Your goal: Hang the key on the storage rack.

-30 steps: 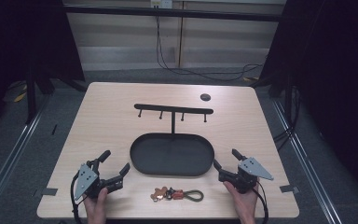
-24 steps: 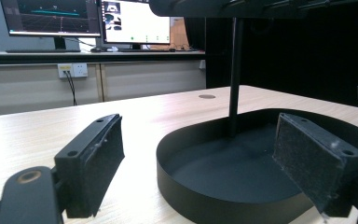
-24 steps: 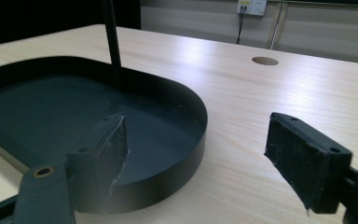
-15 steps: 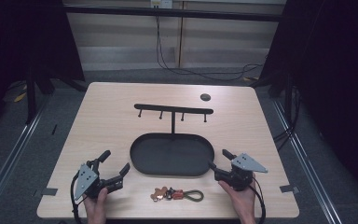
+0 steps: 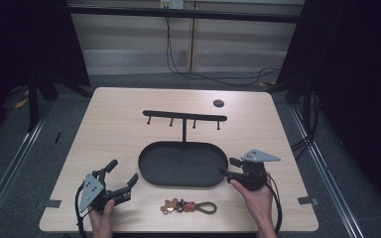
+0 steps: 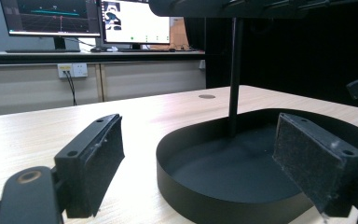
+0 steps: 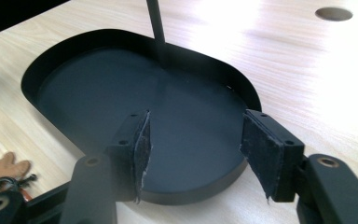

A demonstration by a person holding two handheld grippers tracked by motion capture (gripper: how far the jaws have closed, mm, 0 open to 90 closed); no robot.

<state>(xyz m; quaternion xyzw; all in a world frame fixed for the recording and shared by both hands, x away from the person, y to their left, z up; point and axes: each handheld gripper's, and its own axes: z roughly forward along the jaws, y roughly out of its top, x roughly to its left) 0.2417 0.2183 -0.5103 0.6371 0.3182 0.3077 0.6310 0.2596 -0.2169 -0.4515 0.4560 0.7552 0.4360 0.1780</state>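
Note:
A black oval tray (image 5: 178,167) with an upright post and a hook bar (image 5: 184,116) stands mid-table. In front of it lies a keychain (image 5: 187,206) with a brown figure, a red piece and an olive loop. My left gripper (image 5: 124,171) rests at the front left, open and pointing at the tray (image 6: 242,172), nothing between its pads (image 6: 98,151). My right gripper (image 5: 226,166) hovers at the tray's right end. Its jaws have just been closing and stand half apart with nothing between them; beyond them lie the tray (image 7: 121,84) and the keychain (image 7: 2,170).
A round hole (image 5: 219,103) sits in the tabletop at the back right. Bare wood surrounds the tray on all sides. Dark curtains and floor rails flank the table, and monitors (image 6: 74,18) stand on a counter behind.
The right gripper has risen and moved left to the tray's right end, and its jaws have narrowed. The left gripper and the keychain have stayed put.

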